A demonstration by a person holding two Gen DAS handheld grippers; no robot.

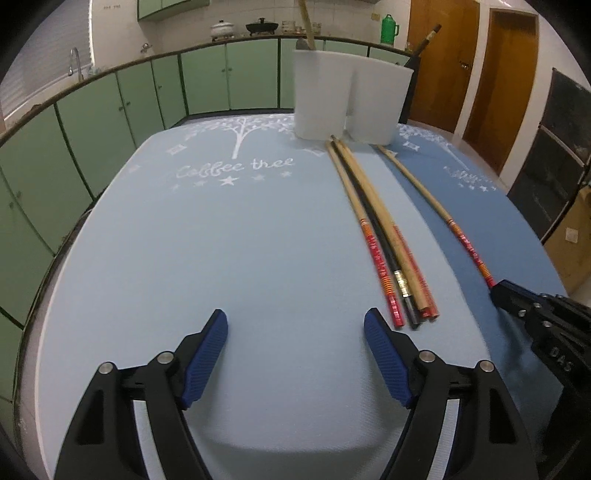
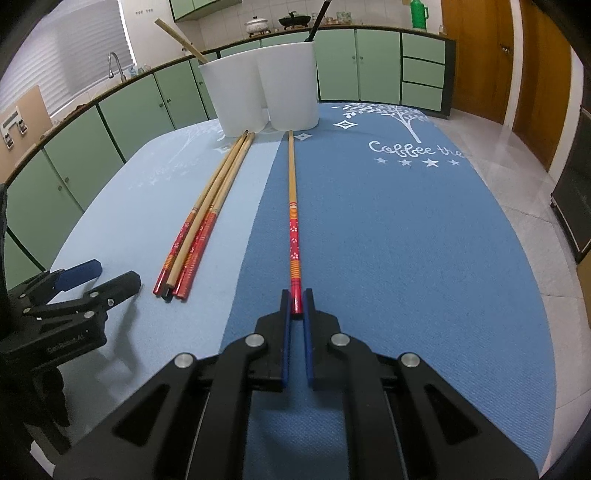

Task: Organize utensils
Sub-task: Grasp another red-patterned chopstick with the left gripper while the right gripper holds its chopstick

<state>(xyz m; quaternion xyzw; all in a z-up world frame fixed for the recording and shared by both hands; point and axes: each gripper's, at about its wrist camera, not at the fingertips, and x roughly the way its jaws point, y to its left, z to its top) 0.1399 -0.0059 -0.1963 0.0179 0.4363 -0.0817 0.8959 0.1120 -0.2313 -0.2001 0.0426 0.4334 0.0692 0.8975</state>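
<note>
Home kitchen, green cabinets [image 1: 207, 77] under a long counter, sink tap [image 1: 75, 59], pots [image 2: 255, 25] by tiled wall

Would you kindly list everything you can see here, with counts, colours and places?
Lone chopstick: one, bamboo with red patterned end, on the dark blue mat, red end between the right gripper's pads.
Bundle: about four chopsticks, bamboo with red ends and one dark, on the light blue mat.
Holders: two, white, touching, at the far edge of the mats; one bamboo stick in the left, one dark stick in the right.
Mats: two, light blue and dark blue, side by side, white "Coffee tree" print.
Cabinets: green, along the wall.
Pots: two, white and black, on the counter.
Flask: one, green, on the counter.
Left gripper: open, empty.
Right gripper: shut on the lone chopstick.
</note>
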